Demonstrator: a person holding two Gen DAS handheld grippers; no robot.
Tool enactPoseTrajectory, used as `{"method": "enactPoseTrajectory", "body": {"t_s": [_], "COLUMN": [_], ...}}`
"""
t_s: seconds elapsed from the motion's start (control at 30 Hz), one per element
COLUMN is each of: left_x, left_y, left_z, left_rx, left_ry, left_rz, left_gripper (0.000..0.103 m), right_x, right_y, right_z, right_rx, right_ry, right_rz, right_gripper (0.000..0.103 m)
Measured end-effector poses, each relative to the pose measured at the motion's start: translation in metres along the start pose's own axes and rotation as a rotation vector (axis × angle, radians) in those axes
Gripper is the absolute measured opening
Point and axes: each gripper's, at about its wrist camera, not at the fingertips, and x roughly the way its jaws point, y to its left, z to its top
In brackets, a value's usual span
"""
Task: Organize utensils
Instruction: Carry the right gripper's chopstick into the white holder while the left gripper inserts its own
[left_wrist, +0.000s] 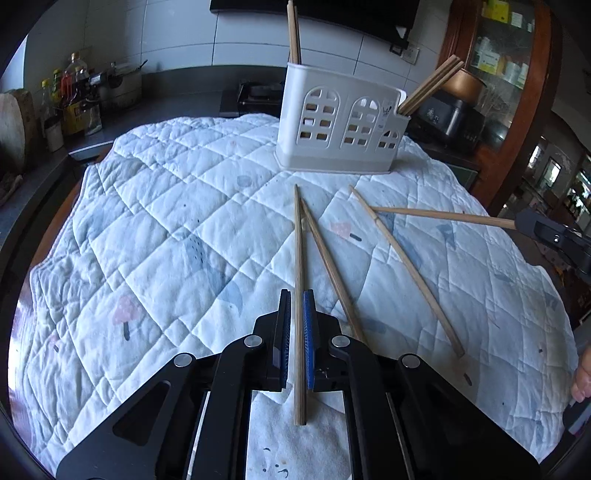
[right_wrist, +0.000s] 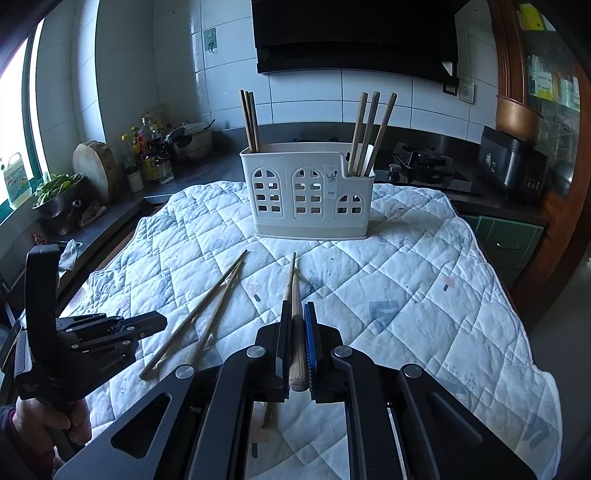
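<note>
A white utensil holder (left_wrist: 340, 122) (right_wrist: 308, 192) stands at the far side of the quilted cloth, with chopsticks upright in its left end (right_wrist: 248, 120) and right end (right_wrist: 371, 133). My left gripper (left_wrist: 298, 299) is shut on one wooden chopstick (left_wrist: 298, 266) that points toward the holder. A second chopstick (left_wrist: 332, 273) and a third (left_wrist: 406, 273) lie loose on the cloth beside it. My right gripper (right_wrist: 296, 310) is shut on another chopstick (right_wrist: 295, 332) (left_wrist: 443, 215), held above the cloth. The left gripper also shows at the left of the right wrist view (right_wrist: 159, 321).
The white quilted cloth (left_wrist: 166, 221) (right_wrist: 424, 277) covers the table. A dark counter runs behind it, with bottles and a pot (right_wrist: 155, 155) at the left, a stove (right_wrist: 424, 162) at the back and an appliance (right_wrist: 513, 162) at the right.
</note>
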Motion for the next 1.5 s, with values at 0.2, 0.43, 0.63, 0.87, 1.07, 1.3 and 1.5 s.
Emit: {"method": "enactPoseTrajectory", "body": {"t_s": [0.2, 0.43, 0.63, 0.87, 1.07, 1.3, 1.5], "left_x": [-0.003, 0.016, 0.024, 0.031, 0.031, 0.003, -0.022], "left_y": [-0.004, -0.001, 0.003, 0.000, -0.004, 0.004, 0.006], "left_z": [-0.003, -0.014, -0.017, -0.019, -0.013, 0.005, 0.025], "left_rx": [0.027, 0.003, -0.009, 0.008, 0.048, 0.018, 0.011], "left_ry": [0.016, 0.087, 0.098, 0.112, 0.115, 0.030, -0.048], "left_rz": [-0.032, -0.069, -0.070, -0.037, -0.003, -0.038, -0.083], "left_gripper": [0.008, 0.020, 0.023, 0.018, 0.006, 0.006, 0.006], "right_x": [-0.006, -0.004, -0.004, -0.003, -0.004, -0.012, -0.019], "right_y": [0.003, 0.005, 0.005, 0.005, 0.005, 0.006, 0.005], "right_z": [0.007, 0.003, 0.002, 0.002, 0.004, 0.017, 0.038], "right_rx": [-0.010, -0.015, -0.017, -0.014, -0.020, -0.036, -0.047], "right_ry": [-0.014, -0.003, -0.001, -0.002, -0.007, -0.037, -0.052], "right_rz": [-0.004, -0.003, -0.002, -0.002, -0.002, -0.001, 0.010], "right_gripper": [0.007, 0.007, 0.007, 0.007, 0.007, 0.007, 0.007]}}
